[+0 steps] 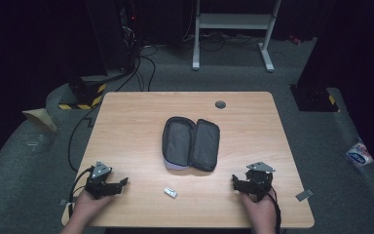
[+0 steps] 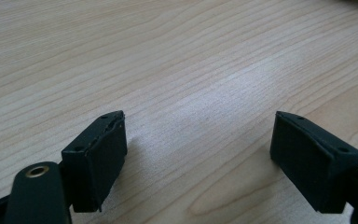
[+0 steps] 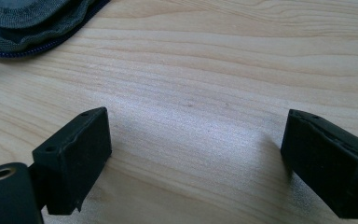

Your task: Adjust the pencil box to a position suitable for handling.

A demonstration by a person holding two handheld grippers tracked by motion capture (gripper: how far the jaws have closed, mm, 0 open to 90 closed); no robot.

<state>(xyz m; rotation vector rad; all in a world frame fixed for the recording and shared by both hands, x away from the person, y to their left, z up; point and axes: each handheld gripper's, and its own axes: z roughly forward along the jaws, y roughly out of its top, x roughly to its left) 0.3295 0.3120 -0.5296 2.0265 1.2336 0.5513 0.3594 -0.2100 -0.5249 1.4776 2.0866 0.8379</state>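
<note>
Both grippers (image 1: pixel 122 182) (image 1: pixel 234 181) low (jaws apart)

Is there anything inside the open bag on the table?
The pouch lies unzipped, both halves spread flat, and only dark lining shows inside. Anything flat against that lining, or underneath the pouch, cannot be seen. A small white thing lies outside it.

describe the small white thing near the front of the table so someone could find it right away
Start at the wooden table and find the dark grey zip pouch lying open at its middle. Just in front of the pouch, between the left gripper and right gripper, lies a small white block, the only pale, tiny item on the tabletop.
</note>
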